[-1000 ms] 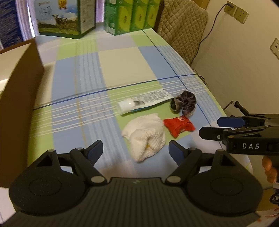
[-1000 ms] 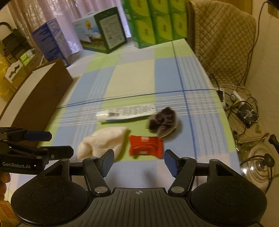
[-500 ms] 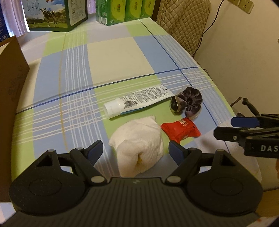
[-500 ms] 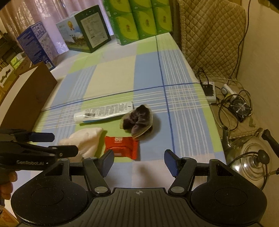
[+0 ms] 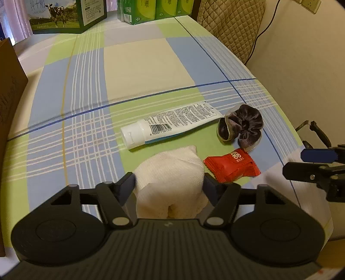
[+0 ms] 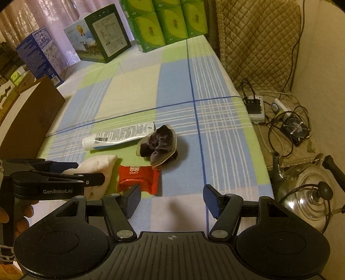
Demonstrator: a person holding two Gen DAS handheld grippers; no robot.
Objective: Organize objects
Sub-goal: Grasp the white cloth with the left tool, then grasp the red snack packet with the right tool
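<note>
A rolled white towel [image 5: 170, 178] lies on the checked tablecloth [image 5: 86, 107], and my left gripper [image 5: 169, 188] stands open with the towel between its fingers. To the right of the towel is a red snack packet [image 5: 231, 167]. Beyond them lie a white tube [image 5: 170, 122] and a dark velvet scrunchie [image 5: 241, 127]. My right gripper [image 6: 172, 200] hangs open over the table's near edge with nothing in it. The red packet [image 6: 138, 177] is just ahead of its left finger, with the scrunchie [image 6: 159, 146], the tube [image 6: 118, 135] and the towel [image 6: 97, 165] further on.
A brown cardboard box [image 6: 28, 120] stands at the left edge. A milk carton box [image 5: 64, 15] and green tissue packs [image 5: 151, 8] line the far end. Off the right edge, a kettle [image 6: 308, 189], cables and a small fan [image 6: 297, 129] sit on the floor.
My left gripper has moved forward and down, so the towel now sits between its fingers. The right gripper has drifted right, and the red packet now lies towards its left finger.
</note>
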